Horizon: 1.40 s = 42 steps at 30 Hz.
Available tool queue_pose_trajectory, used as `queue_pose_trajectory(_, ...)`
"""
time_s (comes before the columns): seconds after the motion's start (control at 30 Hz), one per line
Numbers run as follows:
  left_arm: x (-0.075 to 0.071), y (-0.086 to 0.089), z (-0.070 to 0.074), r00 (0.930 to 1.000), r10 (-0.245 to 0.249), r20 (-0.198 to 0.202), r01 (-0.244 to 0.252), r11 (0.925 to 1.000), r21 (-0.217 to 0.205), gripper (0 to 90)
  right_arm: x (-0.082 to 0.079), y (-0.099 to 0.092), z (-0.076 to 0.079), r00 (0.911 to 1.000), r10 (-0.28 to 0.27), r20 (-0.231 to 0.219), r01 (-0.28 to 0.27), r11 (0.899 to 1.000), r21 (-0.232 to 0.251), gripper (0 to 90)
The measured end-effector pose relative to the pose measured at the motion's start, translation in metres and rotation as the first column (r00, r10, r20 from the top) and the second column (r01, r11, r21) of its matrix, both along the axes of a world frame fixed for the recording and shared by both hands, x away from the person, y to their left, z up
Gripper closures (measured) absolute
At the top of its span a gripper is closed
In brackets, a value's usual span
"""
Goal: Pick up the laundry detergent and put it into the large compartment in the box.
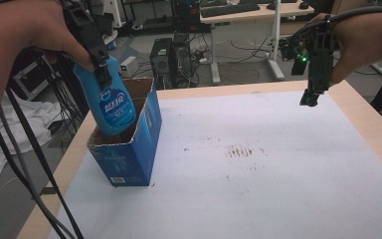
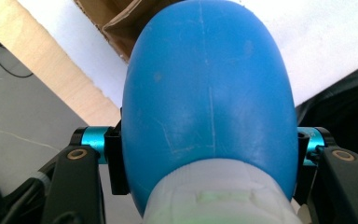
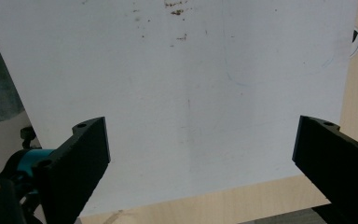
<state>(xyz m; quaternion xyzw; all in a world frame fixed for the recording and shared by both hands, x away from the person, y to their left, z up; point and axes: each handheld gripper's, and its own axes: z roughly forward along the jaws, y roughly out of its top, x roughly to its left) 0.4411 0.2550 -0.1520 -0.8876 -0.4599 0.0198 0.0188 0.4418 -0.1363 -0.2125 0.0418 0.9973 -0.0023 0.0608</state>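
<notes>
The left gripper (image 1: 101, 67) has the blue bottle (image 1: 110, 102) pinched just below its white cap, jaws pressed against both flanks in the left gripper view, and the bottle's base is already down inside the open blue carton (image 1: 129, 149) at the left side of the table (image 1: 278, 169). The bottle leans, its top tipped toward the far left, so it is going in at an angle, not straight.

Here's the risk: that base looks close to the carton's near-left wall, and a tilted push could catch the cardboard lip or a folded flap (image 2: 121, 23) and shove the whole carton along the white mat. Nothing is steadying the carton, and it sits not far from the table's left edge. The right gripper (image 1: 312, 97) hangs well apart over the far right, jaws spread wide with nothing between them.

Second worry: the hold is high on a smooth, rounded body, so the bottle could swivel in the pads. I can't quite tell from here whether the base has reached the carton's floor; letting go early could mean a drop and a wobble.
</notes>
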Motion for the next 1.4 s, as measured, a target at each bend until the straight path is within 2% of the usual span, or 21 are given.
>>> queue_pose_trajectory(0.1, 0.002, 0.0, -0.007, 1.0, 0.003, 0.002, -0.003, 1.0, -0.004, 38.4, -0.001, 0.001, 0.0, 1.0, -0.003, 0.001, 0.003, 1.0, 0.0, 3.0)
queue_pose_trajectory(0.13, 0.003, -0.001, -0.014, 1.0, 0.007, 0.0, -0.007, 1.0, -0.004, 38.4, 0.0, 0.001, -0.001, 1.0, 0.003, -0.002, -0.003, 1.0, 0.0, 3.0)
queue_pose_trajectory(0.17, 0.003, -0.001, -0.014, 1.0, 0.007, 0.0, -0.007, 1.0, -0.004, 38.5, 0.0, 0.001, -0.001, 1.0, 0.004, -0.002, -0.004, 1.0, -0.001, 3.0)
queue_pose_trajectory(0.2, 0.005, -0.001, -0.022, 0.9999, 0.011, -0.008, -0.011, 0.9999, -0.007, 38.4, 0.0, 0.001, -0.001, 1.0, 0.005, -0.002, -0.005, 1.0, -0.003, 3.0)
queue_pose_trajectory(0.3, 0.006, -0.001, -0.029, 0.9999, 0.007, -0.013, -0.007, 0.9999, -0.009, 38.4, 0.0, 0.001, -0.001, 1.0, 0.003, -0.002, -0.003, 1.0, -0.001, 3.0)
queue_pose_trajectory(0.33, 0.007, -0.002, -0.036, 0.9999, 0.005, -0.015, -0.005, 1.0, -0.007, 38.4, 0.0, 0.001, -0.001, 1.0, 0.005, -0.002, -0.005, 1.0, 0.0, 3.0)
queue_pose_trajectory(0.37, 0.008, -0.003, -0.039, 0.9998, -0.017, -0.012, 0.016, 0.9999, -0.005, 38.5, 0.0, 0.001, -0.001, 1.0, 0.006, -0.002, -0.006, 1.0, 0.0, 3.0)
queue_pose_trajectory(0.4, 0.008, -0.003, -0.039, 0.9998, -0.017, -0.012, 0.016, 0.9999, -0.005, 38.4, 0.0, 0.001, -0.001, 1.0, 0.006, -0.002, -0.006, 1.0, 0.0, 3.0)
queue_pose_trajectory(0.57, 0.009, -0.005, -0.058, 0.9976, -0.067, -0.019, 0.067, 0.9977, 0.009, 38.4, 0.0, 0.0, 0.0, 1.0, 0.002, -0.002, -0.002, 1.0, -0.005, 3.0)
queue_pose_trajectory(0.67, 0.009, -0.005, -0.068, 0.9941, -0.108, -0.015, 0.108, 0.9941, 0.009, 38.5, -0.001, -0.001, 0.0, 1.0, -0.002, -0.004, 0.002, 1.0, -0.006, 3.0)
queue_pose_trajectory(0.7, 0.009, -0.005, -0.068, 0.9941, -0.108, -0.015, 0.108, 0.9941, 0.009, 38.5, -0.001, -0.001, 0.0, 1.0, -0.002, -0.004, 0.002, 1.0, -0.006, 3.0)
queue_pose_trajectory(0.87, 0.01, -0.004, -0.086, 0.9912, -0.13, -0.026, 0.13, 0.9914, 0.012, 38.5, -0.001, -0.002, 0.0, 1.0, 0.003, -0.001, -0.003, 1.0, -0.007, 3.0)
queue_pose_trajectory(0.97, 0.009, -0.005, -0.093, 0.9866, -0.16, -0.032, 0.161, 0.9867, 0.026, 38.4, -0.002, -0.002, 0.0, 1.0, 0.004, -0.001, -0.004, 1.0, -0.011, 3.0)
queue_pose_trajectory(1.03, 0.009, -0.005, -0.099, 0.9855, -0.167, -0.031, 0.167, 0.9857, 0.018, 38.4, -0.002, -0.001, 0.0, 1.0, -0.005, -0.002, 0.005, 1.0, -0.01, 3.0)
queue_pose_trajectory(1.13, 0.008, -0.005, -0.105, 0.9753, -0.22, -0.024, 0.22, 0.9752, 0.024, 38.4, -0.002, 0.0, 0.0, 1.0, -0.002, 0.001, 0.002, 1.0, -0.011, 3.0)
queue_pose_trajectory(1.17, 0.007, -0.006, -0.107, 0.9738, -0.227, -0.012, 0.227, 0.9735, 0.028, 38.4, -0.002, 0.0, -0.001, 1.0, 0.003, -0.001, -0.003, 1.0, -0.009, 3.0)
queue_pose_trajectory(1.23, 0.008, -0.006, -0.11, 0.9723, -0.234, -0.01, 0.234, 0.9715, 0.04, 38.4, -0.002, 0.002, -0.001, 1.0, 0.008, -0.002, -0.008, 1.0, -0.006, 3.0)
queue_pose_trajectory(1.33, 0.008, -0.004, -0.114, 0.9738, -0.227, -0.004, 0.227, 0.9733, 0.032, 38.4, -0.001, 0.004, -0.003, 0.9999, 0.014, -0.002, -0.014, 1.0, -0.013, 3.0)
queue_pose_trajectory(1.4, 0.008, -0.003, -0.117, 0.9718, -0.236, -0.008, 0.236, 0.9714, 0.027, 38.4, -0.002, 0.006, -0.004, 0.9999, 0.015, -0.005, -0.015, 1.0, -0.01, 3.0)
